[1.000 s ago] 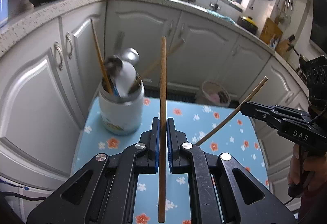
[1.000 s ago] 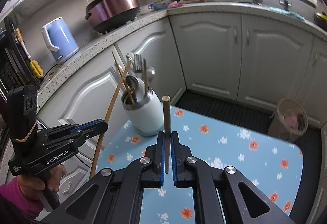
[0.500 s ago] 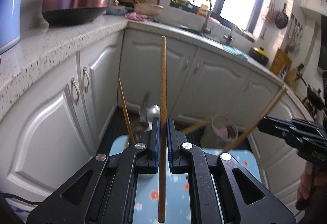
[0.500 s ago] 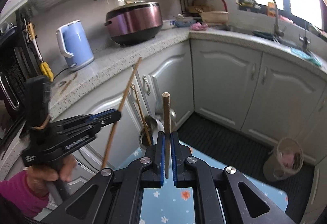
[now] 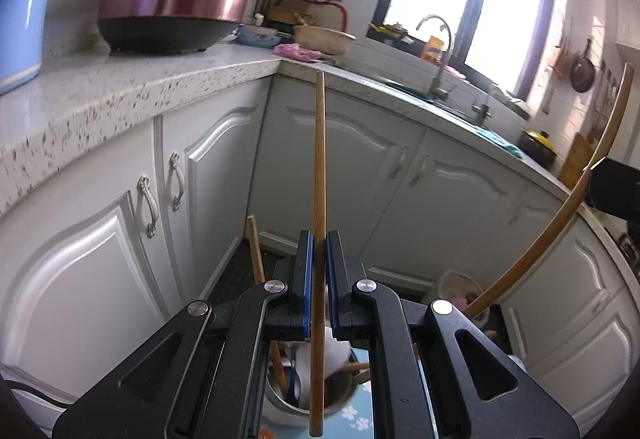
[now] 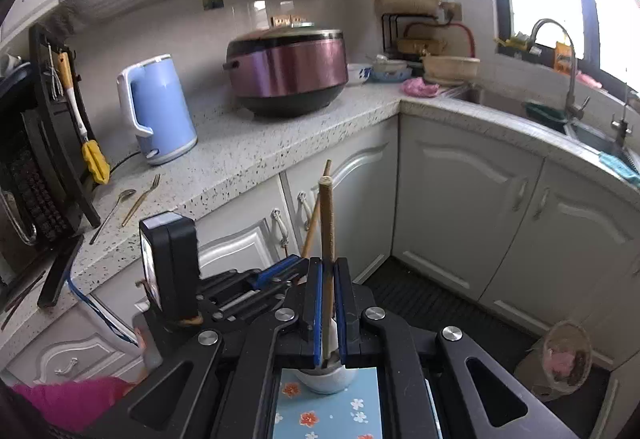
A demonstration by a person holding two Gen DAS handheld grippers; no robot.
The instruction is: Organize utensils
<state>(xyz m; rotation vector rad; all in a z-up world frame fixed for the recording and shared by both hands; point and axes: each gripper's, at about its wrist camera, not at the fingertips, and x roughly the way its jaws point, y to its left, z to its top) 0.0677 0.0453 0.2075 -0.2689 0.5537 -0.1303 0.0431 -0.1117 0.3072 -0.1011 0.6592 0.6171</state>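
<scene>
My left gripper [image 5: 319,243] is shut on a long wooden chopstick [image 5: 319,159] that stands upright between its blue pads. Straight below its jaws is the steel-rimmed utensil holder [image 5: 280,405], with a white spoon and more chopsticks in it. My right gripper [image 6: 328,267] is shut on a second wooden chopstick [image 6: 327,215], also upright, above the white holder [image 6: 326,379]. In the left wrist view this second chopstick [image 5: 560,207] arcs up at the right. The left gripper's blue pad [image 6: 280,270] shows just left of my right jaws.
The holder stands on a blue floral table [image 6: 328,415] in front of white cabinets. On the speckled counter [image 6: 248,155] are a blue kettle [image 6: 160,107], a purple rice cooker [image 6: 286,73], and a loose spoon [image 6: 116,201] and fork [image 6: 142,195]. A basket [image 6: 568,355] sits on the floor.
Both grippers have risen and drawn in over the holder, each keeping its chopstick. The holder went from ahead of the jaws to beneath them, and the counter now fills the views.
</scene>
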